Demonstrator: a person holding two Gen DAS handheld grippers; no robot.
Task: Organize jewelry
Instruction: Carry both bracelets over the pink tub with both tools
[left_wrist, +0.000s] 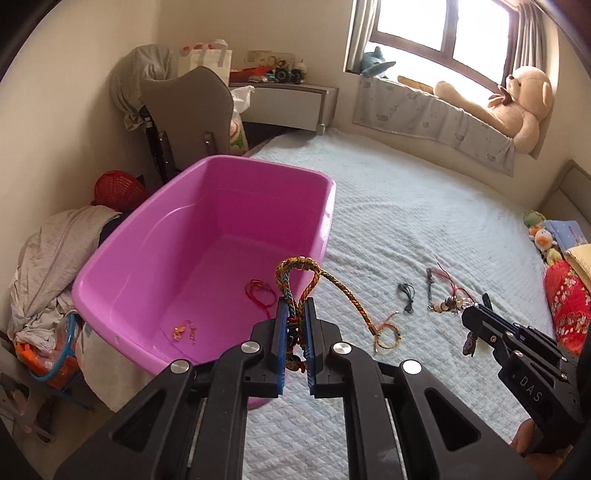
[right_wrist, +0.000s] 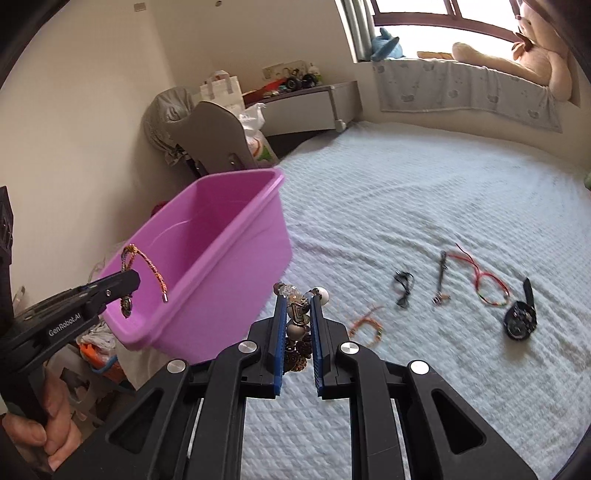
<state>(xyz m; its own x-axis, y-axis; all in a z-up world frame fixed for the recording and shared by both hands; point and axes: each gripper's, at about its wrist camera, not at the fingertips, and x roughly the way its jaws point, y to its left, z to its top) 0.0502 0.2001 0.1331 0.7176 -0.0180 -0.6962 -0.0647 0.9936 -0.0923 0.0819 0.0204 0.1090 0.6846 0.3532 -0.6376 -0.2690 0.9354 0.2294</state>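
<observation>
A: Left gripper (left_wrist: 295, 301): jaws pinch a braided cord (left_wrist: 295, 275). Its loop stands up past the tips; one tail arcs off to the right and hangs free over the bedspread (left_wrist: 424, 221).

B: And the bin?

A: The pink bin (left_wrist: 207, 236) sits ahead and left of those jaws, its near rim just under the fingers. It is open-topped, with a red string (left_wrist: 260, 291) and a small gold piece (left_wrist: 183, 328) on its floor; the rest of the floor is bare.

B: Right side?

A: Right gripper (right_wrist: 298, 301): jaws closed on a beaded bracelet (right_wrist: 297, 325), beads bunched between the blue pads and spilling past the tips. The bin's corner lies left of the jaws, close by.

B: What lies loose?

A: On the bedspread, ahead and right of the right jaws: an orange bracelet (right_wrist: 365, 325), a black cord (right_wrist: 402, 288), a dark strand (right_wrist: 441, 277), a red cord bracelet (right_wrist: 487, 284), and a watch (right_wrist: 521, 314). They lie apart from one another.

B: Room to move?

A: Wide flat bedspread beyond that row. The left edge is crowded: the bin overhangs the bed edge, with a chair (left_wrist: 188, 114) behind it.
</observation>
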